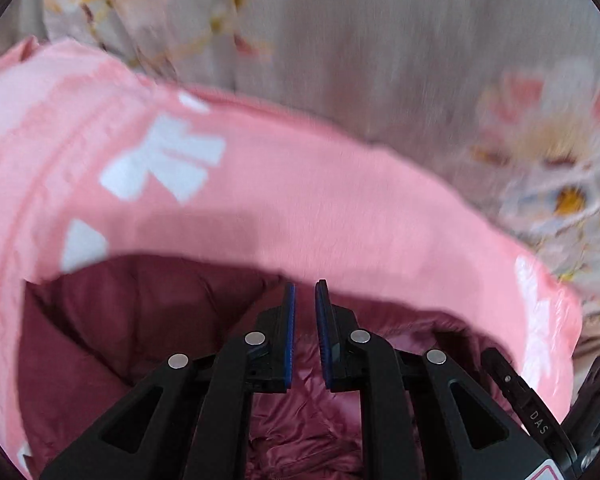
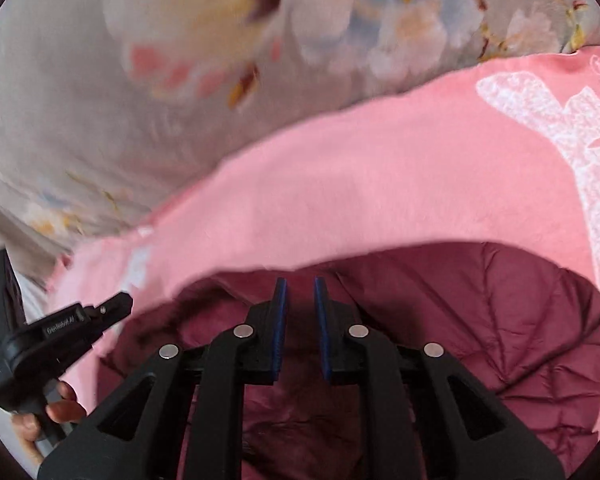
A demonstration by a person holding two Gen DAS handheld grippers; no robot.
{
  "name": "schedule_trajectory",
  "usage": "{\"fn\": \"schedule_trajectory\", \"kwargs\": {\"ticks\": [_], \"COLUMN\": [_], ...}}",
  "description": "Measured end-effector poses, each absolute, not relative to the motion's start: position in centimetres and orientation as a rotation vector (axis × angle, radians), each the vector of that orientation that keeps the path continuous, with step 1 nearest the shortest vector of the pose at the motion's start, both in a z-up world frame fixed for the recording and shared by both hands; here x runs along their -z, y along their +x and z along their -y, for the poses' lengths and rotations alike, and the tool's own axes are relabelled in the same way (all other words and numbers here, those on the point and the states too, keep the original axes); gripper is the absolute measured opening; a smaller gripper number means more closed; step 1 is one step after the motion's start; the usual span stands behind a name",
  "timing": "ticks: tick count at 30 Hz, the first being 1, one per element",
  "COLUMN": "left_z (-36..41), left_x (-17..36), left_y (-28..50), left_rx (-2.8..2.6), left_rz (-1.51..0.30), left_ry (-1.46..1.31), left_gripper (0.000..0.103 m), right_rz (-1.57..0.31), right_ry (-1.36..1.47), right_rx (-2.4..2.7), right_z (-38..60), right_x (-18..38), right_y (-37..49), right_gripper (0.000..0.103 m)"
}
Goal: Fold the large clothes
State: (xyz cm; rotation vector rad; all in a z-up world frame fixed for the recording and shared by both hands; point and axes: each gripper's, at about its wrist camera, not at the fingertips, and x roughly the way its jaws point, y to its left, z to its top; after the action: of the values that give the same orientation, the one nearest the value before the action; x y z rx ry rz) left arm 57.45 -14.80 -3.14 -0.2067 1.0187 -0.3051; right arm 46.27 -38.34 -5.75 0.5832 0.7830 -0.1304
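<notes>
A pink jacket with white bow prints lies on a bed, and its dark maroon quilted lining shows under the near edge. My left gripper hovers just over that lining with its blue pads a narrow gap apart and no fabric pinched between them. The right wrist view shows the same pink jacket and maroon lining. There, my right gripper also stands slightly open over the lining, holding nothing. The left gripper appears low on the left side of the right wrist view, at the jacket's edge.
A grey floral bed sheet spreads beyond the jacket in both views. A person's hand grips the left tool's handle at the lower left. The right gripper's body shows at the lower right of the left wrist view.
</notes>
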Motion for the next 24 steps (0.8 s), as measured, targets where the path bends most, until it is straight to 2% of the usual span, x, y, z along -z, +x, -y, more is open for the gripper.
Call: {"fn": "schedule_trajectory", "kwargs": {"ticks": [3,7,14,24], "left_z": [14.9,14.0,16.6,17.0], "left_x": [5.8,7.8,9.1,9.2], "left_y": [56.9,56.3,53.8,53.7], "left_rx": [0.318,0.331,0.293,0.259], "left_rz": [-1.057,-1.05,-0.868,-0.819], "left_ry": [-0.114,-0.041,0.235,0.269], "left_gripper": [0.013,0.006,0.007,0.007], "right_rz": [-0.823,-0.853,-0.834,-0.821], "right_ry": [0.444,0.344,0.147,0.084], "right_rx": [0.157,0.186,0.256,0.288], "right_z": [37.3,36.9,34.3,33.9], "right_x": [6.8,8.2,9.2,9.3], "right_y": [45.7,45.4,45.6,46.0], "right_gripper": [0.014,0.011,0.011,0.011]}}
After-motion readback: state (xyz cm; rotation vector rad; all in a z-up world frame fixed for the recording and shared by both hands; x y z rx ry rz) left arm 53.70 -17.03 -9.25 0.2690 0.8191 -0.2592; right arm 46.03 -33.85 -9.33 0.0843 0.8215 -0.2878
